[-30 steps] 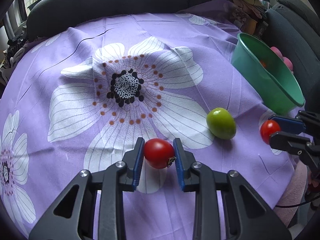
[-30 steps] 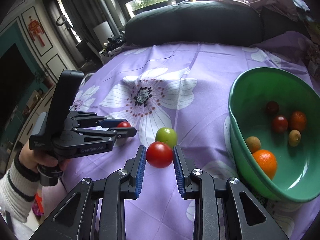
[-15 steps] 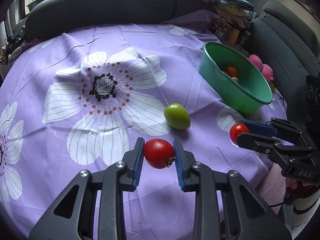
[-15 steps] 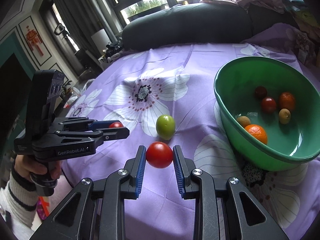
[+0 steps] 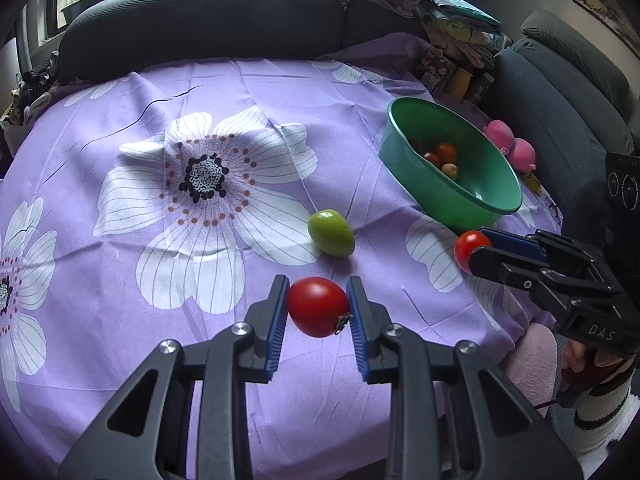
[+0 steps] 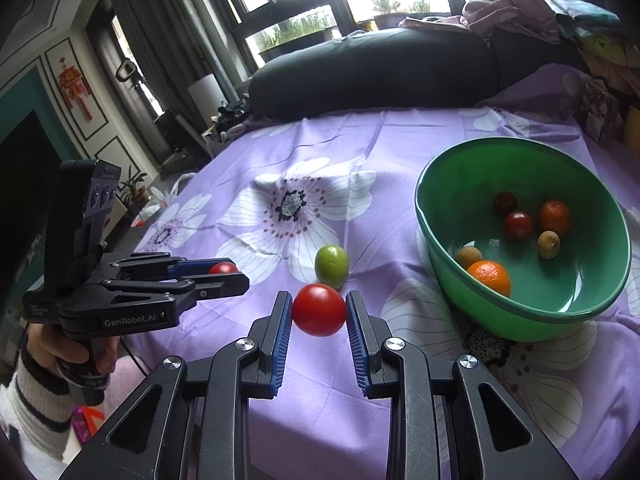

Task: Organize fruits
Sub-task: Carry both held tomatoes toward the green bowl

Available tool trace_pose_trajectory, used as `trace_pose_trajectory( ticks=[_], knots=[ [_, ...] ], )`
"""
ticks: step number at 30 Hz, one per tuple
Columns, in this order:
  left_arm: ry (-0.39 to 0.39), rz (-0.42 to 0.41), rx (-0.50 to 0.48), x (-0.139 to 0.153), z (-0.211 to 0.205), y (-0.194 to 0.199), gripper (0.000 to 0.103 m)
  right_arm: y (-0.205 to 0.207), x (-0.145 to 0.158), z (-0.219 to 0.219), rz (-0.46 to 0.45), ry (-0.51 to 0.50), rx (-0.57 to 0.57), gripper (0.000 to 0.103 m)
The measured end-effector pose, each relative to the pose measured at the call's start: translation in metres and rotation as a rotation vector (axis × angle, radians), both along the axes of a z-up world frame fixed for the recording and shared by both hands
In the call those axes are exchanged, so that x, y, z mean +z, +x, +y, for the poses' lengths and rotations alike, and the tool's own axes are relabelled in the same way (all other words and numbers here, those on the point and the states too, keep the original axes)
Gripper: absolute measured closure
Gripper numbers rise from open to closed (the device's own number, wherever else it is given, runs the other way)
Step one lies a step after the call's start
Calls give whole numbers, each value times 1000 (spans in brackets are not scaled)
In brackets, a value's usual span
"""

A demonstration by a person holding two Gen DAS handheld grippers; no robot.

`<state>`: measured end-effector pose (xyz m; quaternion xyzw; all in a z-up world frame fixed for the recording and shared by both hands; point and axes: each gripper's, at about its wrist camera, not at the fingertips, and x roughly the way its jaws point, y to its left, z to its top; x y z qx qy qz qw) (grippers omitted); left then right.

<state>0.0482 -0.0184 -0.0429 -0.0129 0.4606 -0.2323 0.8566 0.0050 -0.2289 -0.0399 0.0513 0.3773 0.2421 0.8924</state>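
My left gripper (image 5: pixel 318 300) is shut on a red tomato (image 5: pixel 318 306) and holds it above the purple flowered cloth; it also shows in the right wrist view (image 6: pixel 224 274). My right gripper (image 6: pixel 319 308) is shut on another red tomato (image 6: pixel 319 309), seen from the left wrist view (image 5: pixel 474 246) near the green bowl. A green fruit (image 5: pixel 331 233) (image 6: pixel 331 265) lies on the cloth between the grippers. The green bowl (image 6: pixel 444 272) (image 5: pixel 404 160) at the right holds an orange (image 6: pixel 489 277) and several small fruits.
A dark sofa cushion (image 5: pixel 200 24) borders the table's far edge. A grey armchair (image 5: pixel 560 88) and pink toys (image 5: pixel 510 146) sit right of the bowl. Piled clothes (image 6: pixel 512 8) lie at the back right. The table's front edge (image 6: pixel 192 364) is close below both grippers.
Both grippers have risen and pulled back with their tomatoes still held. The bowl and green fruit look farther away in the left wrist view. The bowl has shifted left in the right wrist view.
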Motion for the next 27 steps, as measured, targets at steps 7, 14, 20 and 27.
trace_pose_trajectory(
  ticks=[7,14,20,27],
  knots=[
    [1,-20,2,10,-6,1,74,-2,6,-5,-25,9,1,74],
    [-15,-25,-4,17,-17,8,74,2,15,-14,-58,28,-7,74],
    [-22,-52,-37,28,-36,18,74,7,20,-26,-77,38,-30,74],
    [-40,-63,-91,36,-65,36,74,11,25,-40,-96,53,-66,74]
  ],
)
